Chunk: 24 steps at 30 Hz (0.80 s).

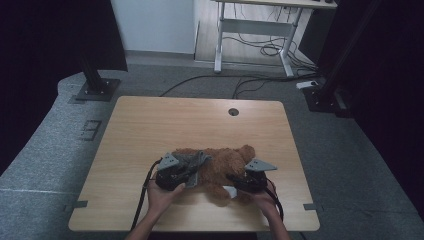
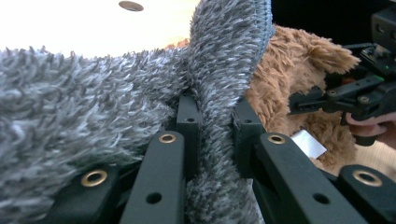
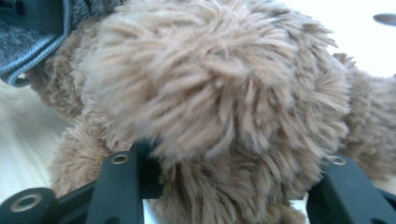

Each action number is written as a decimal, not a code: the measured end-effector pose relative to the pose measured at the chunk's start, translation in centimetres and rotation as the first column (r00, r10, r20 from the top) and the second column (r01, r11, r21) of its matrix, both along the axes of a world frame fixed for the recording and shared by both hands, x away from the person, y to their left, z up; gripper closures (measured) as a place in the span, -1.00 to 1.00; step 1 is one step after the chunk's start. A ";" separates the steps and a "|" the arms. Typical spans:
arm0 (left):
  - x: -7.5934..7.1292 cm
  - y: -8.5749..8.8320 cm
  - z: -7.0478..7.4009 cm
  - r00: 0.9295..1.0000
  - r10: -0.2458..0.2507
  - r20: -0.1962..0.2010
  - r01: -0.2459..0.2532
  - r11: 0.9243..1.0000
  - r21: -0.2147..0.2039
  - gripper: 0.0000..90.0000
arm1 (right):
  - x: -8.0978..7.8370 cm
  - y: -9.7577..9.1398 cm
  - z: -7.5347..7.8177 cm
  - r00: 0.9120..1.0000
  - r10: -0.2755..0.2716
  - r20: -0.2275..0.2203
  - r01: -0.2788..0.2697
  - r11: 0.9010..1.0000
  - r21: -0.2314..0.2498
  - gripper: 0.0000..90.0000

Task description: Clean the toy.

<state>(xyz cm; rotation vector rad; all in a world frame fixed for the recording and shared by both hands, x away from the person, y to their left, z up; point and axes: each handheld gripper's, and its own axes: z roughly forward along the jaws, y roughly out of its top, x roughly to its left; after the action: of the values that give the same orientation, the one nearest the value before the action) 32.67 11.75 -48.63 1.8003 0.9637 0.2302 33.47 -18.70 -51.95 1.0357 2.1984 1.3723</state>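
**Left claw clamped on grey cloth, right claw around teddy bear limb**

Scene: a wooden counter (image 1: 150,125) with a round grommet hole (image 1: 233,111) near its far edge. A brown plush teddy bear (image 1: 220,167) lies near the middle of the counter's near half, stretched left to right. A grey fuzzy cloth (image 1: 192,162) is draped over the bear's left part.

Left claw (image 1: 187,172): sits just left of the bear, held by the person's left hand (image 1: 162,195). In the left gripper view its jaws are clenched on a fold of the grey cloth (image 2: 215,93); the fold rises upright between the two pads, and more of the cloth spreads out to the left. The bear's brown fur (image 2: 289,74) is right behind the cloth, touching it. A white tag (image 2: 308,143) lies on the bear's lower part.

Right claw (image 1: 235,186): at the bear's near right side, held by the right hand (image 1: 265,200). It also shows in the left gripper view, at the right edge (image 2: 299,103), pointed at the bear. In the right gripper view a rounded plush limb of the bear (image 3: 210,93) sits between the jaws, which stand apart on either side of it. The fur bulges over both jaws, so whether the pads actually press it cannot be told. The grey cloth's hemmed edge (image 3: 32,51) shows at far upper left, against the bear.

Beyond the counter: grey floor, cables, and the white legs of a desk (image 1: 250,35).
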 end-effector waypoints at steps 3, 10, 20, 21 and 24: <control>1.3 -0.4 0.4 1.000 0.003 -0.005 -0.003 1.000 0.013 0.71 | 0.1 0.5 0.0 0.996 -0.047 0.081 0.051 0.998 -0.040 0.14; 1.8 -2.2 2.6 1.000 -0.008 0.004 0.008 1.000 0.016 0.69 | 0.7 -0.3 -0.6 0.989 -0.086 0.118 0.090 0.996 -0.026 0.14; 2.4 -11.8 6.1 0.990 -0.134 0.043 0.130 0.986 0.101 0.68 | -0.2 -0.2 -1.1 0.990 -0.041 0.133 0.044 0.999 -0.021 0.10; 2.8 -13.3 5.6 0.989 -0.143 0.025 0.138 0.982 0.128 0.68 | -0.3 -0.2 -1.2 0.990 -0.041 0.134 0.044 0.999 -0.018 0.10; 3.4 -15.4 3.3 0.991 -0.136 0.016 0.130 0.970 0.206 0.68 | -0.6 -0.2 -1.3 0.990 -0.040 0.134 0.044 0.999 -0.028 0.09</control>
<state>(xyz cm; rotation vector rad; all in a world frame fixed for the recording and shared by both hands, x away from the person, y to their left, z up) 36.09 -3.64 -45.34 2.0361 0.8176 0.2801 32.91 -18.88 -53.20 0.9455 2.0830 1.3446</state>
